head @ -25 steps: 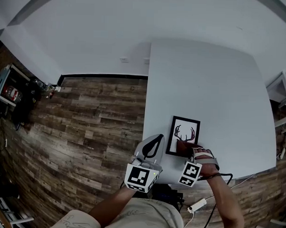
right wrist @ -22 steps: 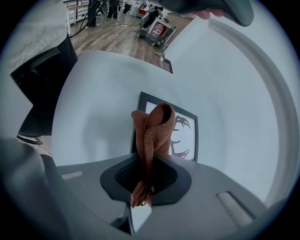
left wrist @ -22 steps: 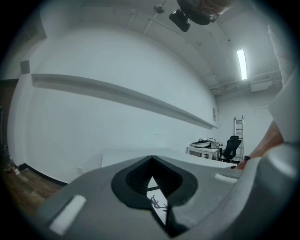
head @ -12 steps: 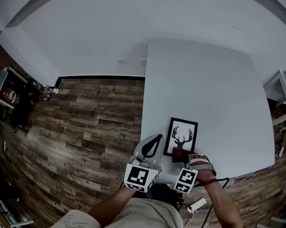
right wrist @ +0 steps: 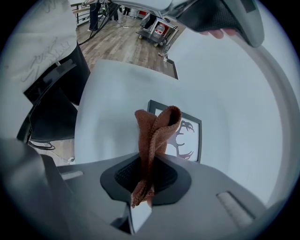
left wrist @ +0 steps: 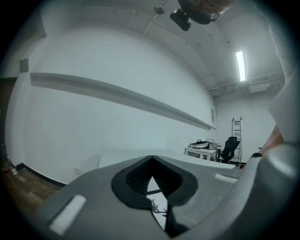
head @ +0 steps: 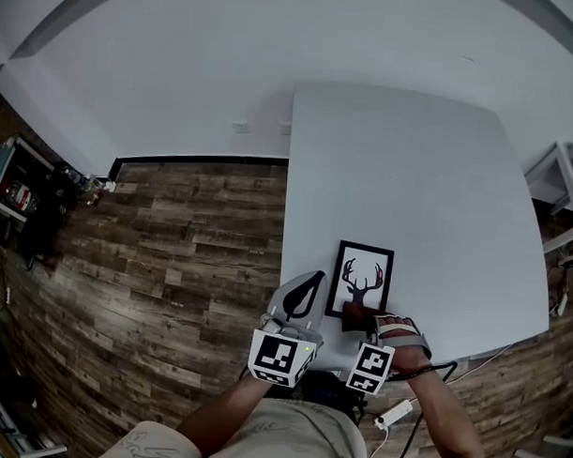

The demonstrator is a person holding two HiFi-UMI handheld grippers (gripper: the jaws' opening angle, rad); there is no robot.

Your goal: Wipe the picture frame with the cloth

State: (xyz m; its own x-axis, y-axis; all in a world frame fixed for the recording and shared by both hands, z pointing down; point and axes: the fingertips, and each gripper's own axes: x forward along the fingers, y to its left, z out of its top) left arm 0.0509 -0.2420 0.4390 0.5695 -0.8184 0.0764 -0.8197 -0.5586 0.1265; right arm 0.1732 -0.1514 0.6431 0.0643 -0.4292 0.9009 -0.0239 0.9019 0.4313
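Observation:
A black picture frame (head: 363, 279) with a deer-antler print lies flat near the front edge of the white table (head: 411, 162). My right gripper (head: 356, 322) is shut on a rust-brown cloth (head: 358, 316), which rests at the frame's near edge. In the right gripper view the cloth (right wrist: 156, 130) stands folded out of the jaws, with the frame (right wrist: 189, 136) just beyond it. My left gripper (head: 309, 286) hovers shut and empty at the table's left edge, beside the frame. Part of the print (left wrist: 157, 206) shows through its jaws.
Wood flooring (head: 173, 257) runs left of the table. A black cable (head: 432, 367) and a white plug (head: 395, 412) hang off the near right corner. White furniture (head: 565, 177) stands at the right. A low shelf unit (head: 20, 191) sits far left.
My right gripper has dragged the cloth leftward and toward me, from the frame's lower right part to its near edge. The left gripper has stayed put.

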